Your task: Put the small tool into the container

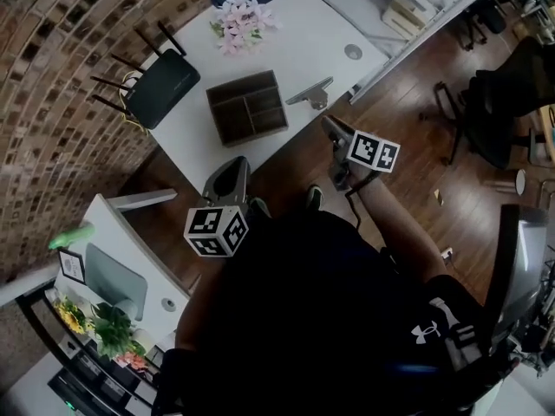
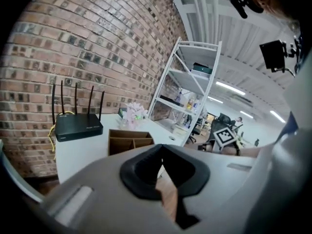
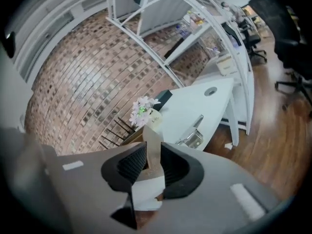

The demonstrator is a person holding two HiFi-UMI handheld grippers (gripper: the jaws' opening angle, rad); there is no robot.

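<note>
The small tool [image 1: 310,94], a silver metal piece, lies on the white table [image 1: 295,42] just right of the brown divided container [image 1: 247,107]. In the right gripper view the tool [image 3: 194,133] is ahead and to the right, near the table's edge. My right gripper [image 1: 329,121] hovers off the table's near edge below the tool; its jaws [image 3: 153,150] stand open with nothing between them. My left gripper [image 1: 238,165] hangs below the container, also off the table. Its jaws [image 2: 162,149] meet at the tips and hold nothing. The container [image 2: 129,139] shows ahead of it.
A black router [image 1: 163,85] with antennas sits left of the container, and a bunch of pink flowers [image 1: 241,20] stands behind it. A small round disc [image 1: 352,52] lies near the table's right edge. Brick wall on the left, wooden floor and office chairs [image 1: 499,102] on the right.
</note>
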